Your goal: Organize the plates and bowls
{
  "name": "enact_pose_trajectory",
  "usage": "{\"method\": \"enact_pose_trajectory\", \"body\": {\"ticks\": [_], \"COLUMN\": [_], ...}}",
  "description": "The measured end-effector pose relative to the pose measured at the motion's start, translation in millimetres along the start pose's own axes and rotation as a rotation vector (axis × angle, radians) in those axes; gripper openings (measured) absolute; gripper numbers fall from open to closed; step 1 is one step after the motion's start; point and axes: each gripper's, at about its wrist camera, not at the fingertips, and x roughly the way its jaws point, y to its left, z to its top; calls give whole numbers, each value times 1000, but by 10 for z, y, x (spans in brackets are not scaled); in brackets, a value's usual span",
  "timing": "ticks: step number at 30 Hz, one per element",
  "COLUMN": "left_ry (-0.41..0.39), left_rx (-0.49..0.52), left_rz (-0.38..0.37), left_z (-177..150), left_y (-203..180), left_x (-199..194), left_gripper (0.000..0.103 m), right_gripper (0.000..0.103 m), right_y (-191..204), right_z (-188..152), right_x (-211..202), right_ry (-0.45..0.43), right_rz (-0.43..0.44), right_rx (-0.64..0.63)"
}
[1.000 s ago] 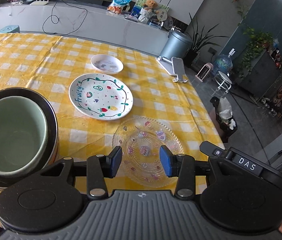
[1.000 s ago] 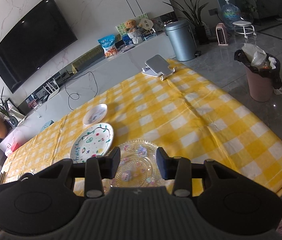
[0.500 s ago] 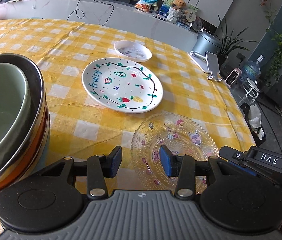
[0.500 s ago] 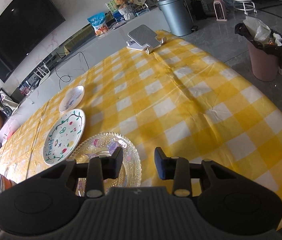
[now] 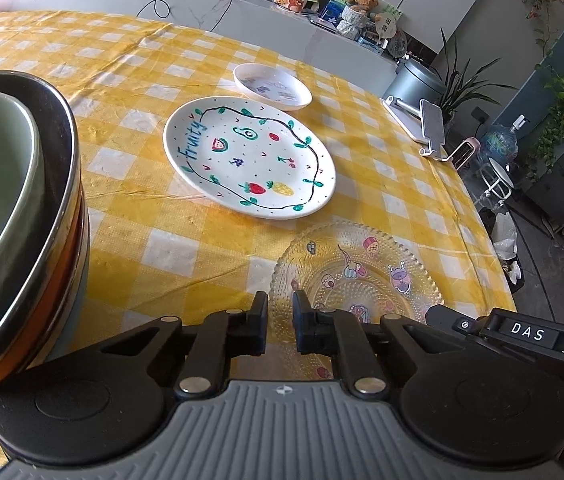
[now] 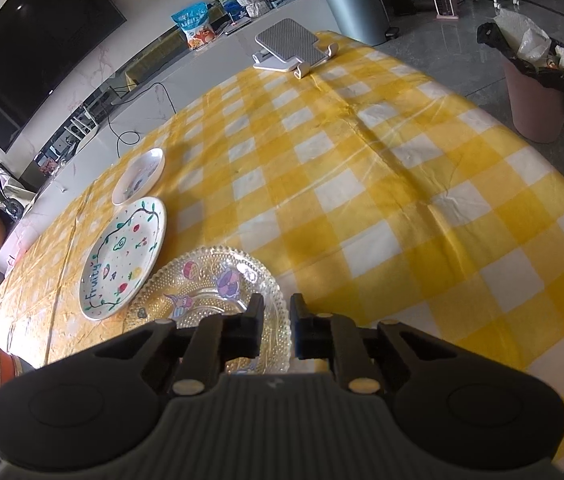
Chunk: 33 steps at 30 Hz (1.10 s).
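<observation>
A clear glass plate (image 5: 356, 268) with cartoon prints lies at the near table edge; it also shows in the right wrist view (image 6: 206, 284). My left gripper (image 5: 280, 320) has its jaws narrowed at the plate's left rim. My right gripper (image 6: 276, 326) has its jaws narrowed at the plate's right rim. Whether either grips the rim is unclear. Beyond lie a white "Fruity" plate (image 5: 248, 160), also in the right wrist view (image 6: 124, 258), and a small white dish (image 5: 272, 86), also in the right wrist view (image 6: 140, 176). A stack of bowls (image 5: 14, 208) with a green one on top stands at the left.
The table has a yellow checked cloth (image 6: 382, 184). A phone stand (image 6: 290, 46) sits at the far edge. A bin with a black bag (image 6: 538, 88) and a grey trash can (image 6: 352, 0) stand on the floor beyond the table.
Both grippers have moved down and closer to the glass plate, one at each side of its rim. Both pairs of jaws have narrowed from wide open.
</observation>
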Motion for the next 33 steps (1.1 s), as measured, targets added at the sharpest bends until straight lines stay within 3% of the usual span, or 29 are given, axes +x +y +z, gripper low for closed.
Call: {"method": "enact_pose_trajectory", "body": {"ticks": [18, 33], "left_ry": [-43, -44], "left_rx": [90, 156], "left_rz": [-9, 4], "left_z": [-29, -244], "left_y": [-122, -11], "left_x": [-318, -613], "left_gripper": [12, 12], "right_gripper": [6, 6], "right_y": [7, 157], "right_z": [-50, -359], "right_x": [-331, -614], "right_ry": [-50, -37], "right_rz": [26, 21], "right_rx": [9, -60]}}
